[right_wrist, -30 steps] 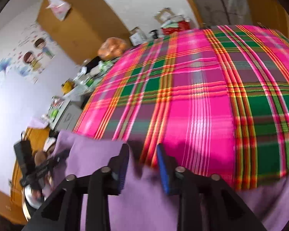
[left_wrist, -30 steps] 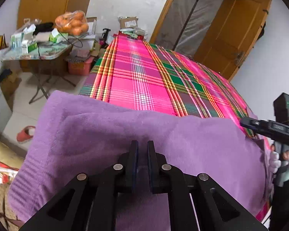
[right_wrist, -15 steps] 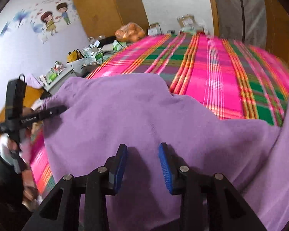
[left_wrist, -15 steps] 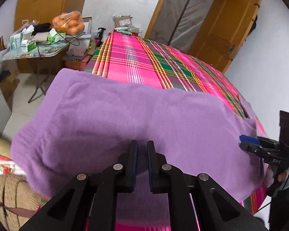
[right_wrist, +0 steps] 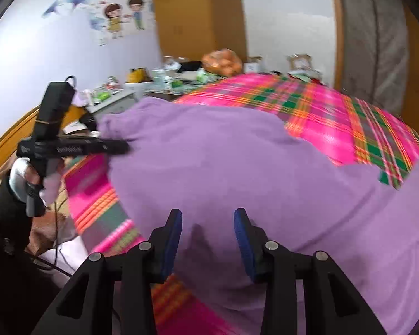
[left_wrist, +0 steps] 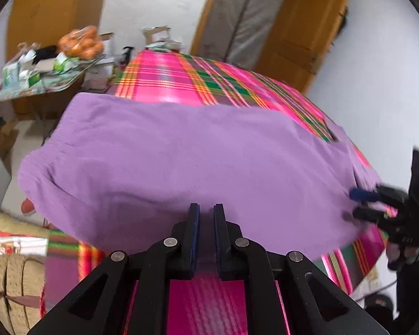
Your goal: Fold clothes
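Left gripper [left_wrist: 206,209]: fingers nearly together, with the near hem of the purple garment [left_wrist: 181,162] running between them. It appears pinched, though blur at the tips leaves that short of certain.

Right gripper [right_wrist: 206,217]: fingers wide apart, poised over the garment's near edge, gripping nothing.

Purple garment: spread flat across the plaid bedspread [left_wrist: 187,83], its near hem just short of the bed's front edge; one end droops off the bed's side [left_wrist: 39,173], and a further portion runs off to the right in the right wrist view [right_wrist: 391,209].

Step in hand, as judged: laying a fold and smoothing it. To do it well, keep the hem taut between the two grippers, set it down level, and let the right fingers take cloth only at the edge so no lower layer bunches.

Surroundings: cluttered side table [left_wrist: 42,83] bearing a bag of oranges [left_wrist: 81,42]; wooden door [left_wrist: 307,28]; woven basket [left_wrist: 11,284] by the bed. None of them touches the garment. The drooping end is the likeliest hindrance, since it may drag the fold askew.
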The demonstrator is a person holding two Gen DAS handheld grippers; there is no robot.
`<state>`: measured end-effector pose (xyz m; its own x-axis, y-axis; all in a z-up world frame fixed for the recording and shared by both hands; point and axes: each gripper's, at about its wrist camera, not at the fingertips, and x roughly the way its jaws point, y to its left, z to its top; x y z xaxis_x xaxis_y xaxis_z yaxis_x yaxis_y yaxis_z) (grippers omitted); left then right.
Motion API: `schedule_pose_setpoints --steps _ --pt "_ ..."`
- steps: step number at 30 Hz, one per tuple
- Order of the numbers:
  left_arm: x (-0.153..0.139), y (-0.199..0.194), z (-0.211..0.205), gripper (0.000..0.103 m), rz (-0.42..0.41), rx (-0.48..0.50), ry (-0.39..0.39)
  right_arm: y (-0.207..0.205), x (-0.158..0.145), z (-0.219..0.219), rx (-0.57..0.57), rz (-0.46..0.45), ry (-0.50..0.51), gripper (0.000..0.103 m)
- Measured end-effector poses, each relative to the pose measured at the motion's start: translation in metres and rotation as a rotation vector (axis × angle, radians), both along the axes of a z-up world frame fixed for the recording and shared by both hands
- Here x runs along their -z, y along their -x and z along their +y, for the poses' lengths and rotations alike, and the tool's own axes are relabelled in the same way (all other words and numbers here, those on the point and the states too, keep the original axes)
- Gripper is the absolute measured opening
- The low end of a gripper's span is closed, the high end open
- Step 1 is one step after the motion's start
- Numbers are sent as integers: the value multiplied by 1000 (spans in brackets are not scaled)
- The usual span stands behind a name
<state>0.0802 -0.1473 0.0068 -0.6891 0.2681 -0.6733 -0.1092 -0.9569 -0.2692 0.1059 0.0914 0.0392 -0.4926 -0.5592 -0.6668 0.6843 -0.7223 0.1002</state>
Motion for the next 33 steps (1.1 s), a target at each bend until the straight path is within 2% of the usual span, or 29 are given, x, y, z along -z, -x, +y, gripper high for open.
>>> schedule_pose_setpoints --steps 1,6,8,11,12,15,21,25,29,31,33 --pt "0 -5 5 10 8 13 19 -1 -1 -7 -18 3 3 40" --pt "-3 -15 24 10 32 79 -3 4 3 -35 -29 -26 45 39" --pt "-4 -17 32 10 46 75 -9 7 13 -45 -15 -54 9 37" --pt "-2 -13 42 10 38 99 -26 -1 15 -55 -36 -41 -38 36" --pt "2 -13 47 10 26 118 -15 -5 16 -55 -54 -48 -40 36" --pt "4 -22 53 11 66 132 32 -16 16 -55 -69 -28 -62 36" --pt "7 -33 33 11 55 142 -60 -14 17 -51 -57 -51 -40 35" --pt "-14 -27 3 11 128 10 -35 4 7 -45 -12 -110 47 32" --pt "-10 -3 -34 11 71 -168 1 21 -4 -49 32 -98 93 32" --pt "1 0 -50 11 25 -232 3 26 -3 -50 49 -99 92 32" --pt "8 -7 -64 10 35 -240 -59 32 2 -48 72 -111 74 32"
